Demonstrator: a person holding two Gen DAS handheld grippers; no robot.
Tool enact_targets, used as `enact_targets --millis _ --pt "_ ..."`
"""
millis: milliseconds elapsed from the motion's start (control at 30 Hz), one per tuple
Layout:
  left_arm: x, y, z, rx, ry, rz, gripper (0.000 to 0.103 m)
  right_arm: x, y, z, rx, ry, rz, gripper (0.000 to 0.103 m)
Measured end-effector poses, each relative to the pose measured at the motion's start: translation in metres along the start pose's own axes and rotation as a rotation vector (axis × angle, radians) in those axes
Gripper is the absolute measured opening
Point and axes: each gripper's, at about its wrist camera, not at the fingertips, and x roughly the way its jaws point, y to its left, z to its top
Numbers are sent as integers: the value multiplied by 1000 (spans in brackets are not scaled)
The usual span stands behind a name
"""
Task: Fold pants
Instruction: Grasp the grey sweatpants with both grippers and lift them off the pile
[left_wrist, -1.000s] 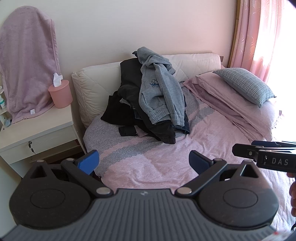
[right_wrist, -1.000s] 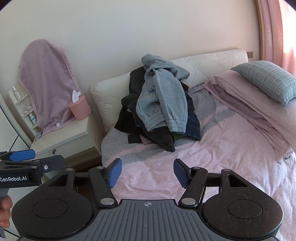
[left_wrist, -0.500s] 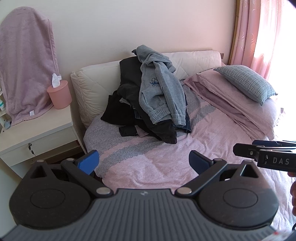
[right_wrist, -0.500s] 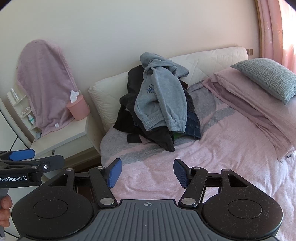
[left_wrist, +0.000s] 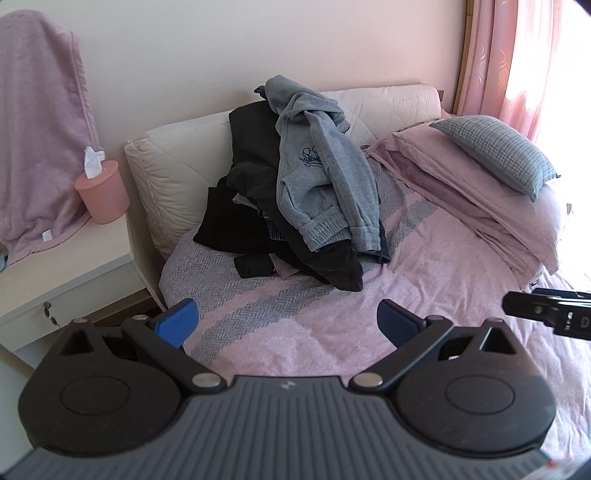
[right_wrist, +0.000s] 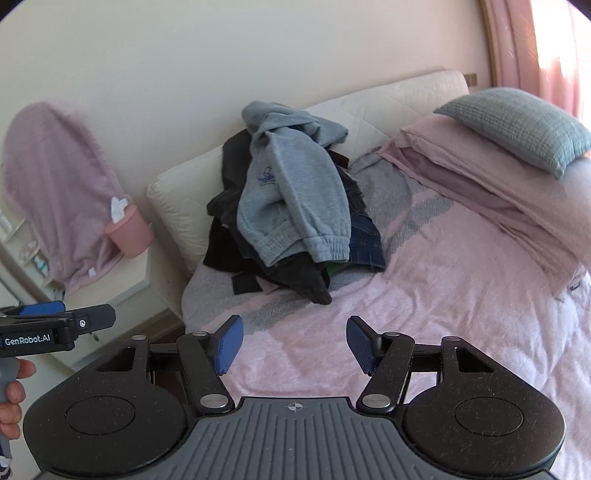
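A heap of clothes leans on the cream headboard at the far side of the bed. On top lie grey sweatpants (left_wrist: 321, 177) (right_wrist: 291, 192) with cuffed legs hanging down. Under them are black garments (left_wrist: 255, 206) (right_wrist: 229, 229) and a bit of blue denim (right_wrist: 364, 240). My left gripper (left_wrist: 286, 319) hovers open over the pink bedspread (left_wrist: 332, 325), well short of the heap. Over the same spread my right gripper (right_wrist: 293, 345) is open too, holding nothing. Each gripper shows at the edge of the other's view.
A white nightstand (left_wrist: 62, 273) with a pink tissue holder (left_wrist: 103, 192) stands left of the bed. A mauve towel (left_wrist: 37, 110) hangs above it. Folded pink bedding (left_wrist: 480, 192) and a grey pillow (left_wrist: 498, 147) lie at the right, near pink curtains (left_wrist: 517, 55).
Both grippers have drifted slightly; the clothes heap sits a little lower and closer in the views. Nothing was grasped, and both jaws stay open.
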Motion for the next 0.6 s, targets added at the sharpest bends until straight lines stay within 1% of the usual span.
enact_targets --millis 100,233,300,433,600 --pt "27 12 16 25 6 -8 102 23 -2 9 20 2 -9 59" --pt "75 30 46 78 17 -13 101 65 2 25 33 -3 -67 59" --pt "101 41 65 91 29 -28 100 89 4 35 53 -2 -86 59" --pt "153 57 108 145 40 -63 99 137 14 64 68 -18 -118 59" --pt "212 75 161 217 38 -115 98 202 29 107 80 -65 -153 59"
